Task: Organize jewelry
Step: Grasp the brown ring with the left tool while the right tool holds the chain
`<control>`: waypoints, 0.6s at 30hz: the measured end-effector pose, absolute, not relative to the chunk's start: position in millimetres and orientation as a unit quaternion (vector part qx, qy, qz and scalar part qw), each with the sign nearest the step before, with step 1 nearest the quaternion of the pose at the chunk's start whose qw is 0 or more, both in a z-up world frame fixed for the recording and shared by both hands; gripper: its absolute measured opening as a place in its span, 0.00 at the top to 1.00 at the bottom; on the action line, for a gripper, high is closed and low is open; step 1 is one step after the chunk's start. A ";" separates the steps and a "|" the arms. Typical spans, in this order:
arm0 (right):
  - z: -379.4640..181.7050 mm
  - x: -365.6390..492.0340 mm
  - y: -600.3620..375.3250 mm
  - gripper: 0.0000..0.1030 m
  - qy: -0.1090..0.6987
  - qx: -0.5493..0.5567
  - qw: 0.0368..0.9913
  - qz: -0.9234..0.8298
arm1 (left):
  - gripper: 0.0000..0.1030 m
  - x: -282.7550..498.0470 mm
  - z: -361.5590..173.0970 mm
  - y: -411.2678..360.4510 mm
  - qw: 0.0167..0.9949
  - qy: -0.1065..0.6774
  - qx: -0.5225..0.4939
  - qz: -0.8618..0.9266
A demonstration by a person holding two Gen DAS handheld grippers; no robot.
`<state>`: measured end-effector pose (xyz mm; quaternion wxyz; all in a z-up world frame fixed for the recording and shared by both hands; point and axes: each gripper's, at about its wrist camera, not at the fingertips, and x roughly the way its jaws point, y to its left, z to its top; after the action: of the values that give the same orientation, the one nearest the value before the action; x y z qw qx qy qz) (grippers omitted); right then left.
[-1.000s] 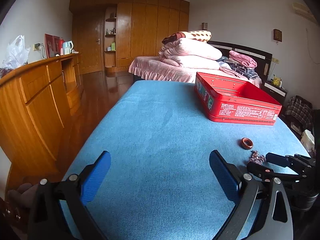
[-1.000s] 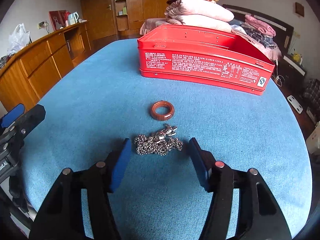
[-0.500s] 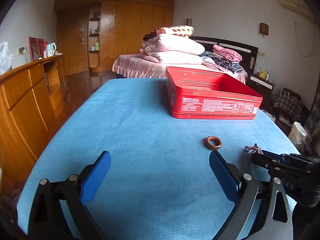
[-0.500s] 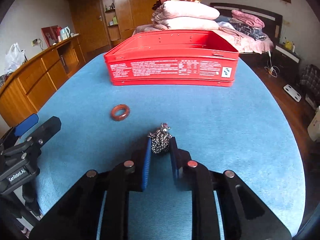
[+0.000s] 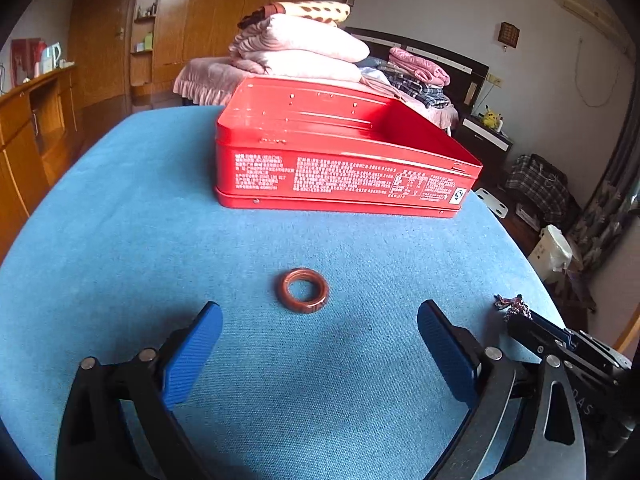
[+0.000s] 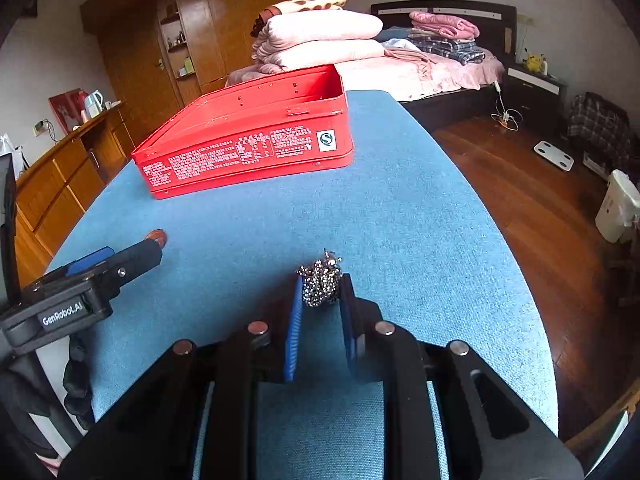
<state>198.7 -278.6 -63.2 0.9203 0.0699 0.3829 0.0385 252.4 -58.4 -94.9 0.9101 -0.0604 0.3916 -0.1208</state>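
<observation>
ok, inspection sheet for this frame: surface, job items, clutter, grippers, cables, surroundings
Surface: blue cloth table.
Job's things: red tin open, no jewelry visible inside; brown ring lying flat; bead chain bunched up.
Clutter: nothing seen on the table.
Grippers: left hand-held gripper open, just short of the ring; right hand-held gripper shut on the chain.
Cables: white cord on the floor by the bed.
Surroundings: bed with folded blankets, wooden wardrobe, white bin.
</observation>
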 end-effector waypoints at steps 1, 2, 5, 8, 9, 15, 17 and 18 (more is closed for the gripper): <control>-63.3 198.3 -280.7 0.83 0.383 0.073 0.920 0.040 | 0.13 255.9 -97.8 -58.7 0.905 0.403 -0.064 -0.122; -63.4 198.0 -280.6 0.83 0.383 0.075 0.920 0.040 | 0.14 257.9 -98.8 -58.6 0.903 0.407 -0.064 -0.120; -63.6 198.4 -282.0 0.83 0.383 0.080 0.919 0.041 | 0.15 259.4 -98.8 -61.4 0.904 0.410 -0.057 -0.112; -64.1 198.5 -277.4 0.83 0.384 0.076 0.919 0.045 | 0.31 259.2 -99.2 -67.5 0.906 0.411 -0.035 -0.096; -64.4 198.7 -275.8 0.83 0.385 0.074 0.919 0.046 | 0.36 258.6 -99.3 -68.9 0.907 0.411 -0.030 -0.091; -64.9 200.1 -274.4 0.83 0.385 0.074 0.919 0.044 | 0.73 255.3 -97.2 -61.1 0.908 0.404 -0.046 -0.102; -65.2 199.8 -274.3 0.83 0.384 0.071 0.920 0.043 | 0.73 252.8 -96.3 -55.9 0.907 0.401 -0.060 -0.115; -64.8 199.7 -273.3 0.83 0.383 0.069 0.920 0.042 | 0.73 251.4 -96.0 -55.0 0.907 0.399 -0.062 -0.119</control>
<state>199.7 -273.3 -64.8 0.9201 0.0686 0.3833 0.0421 251.4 -55.0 -96.0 0.9070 -0.0620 0.3993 -0.1186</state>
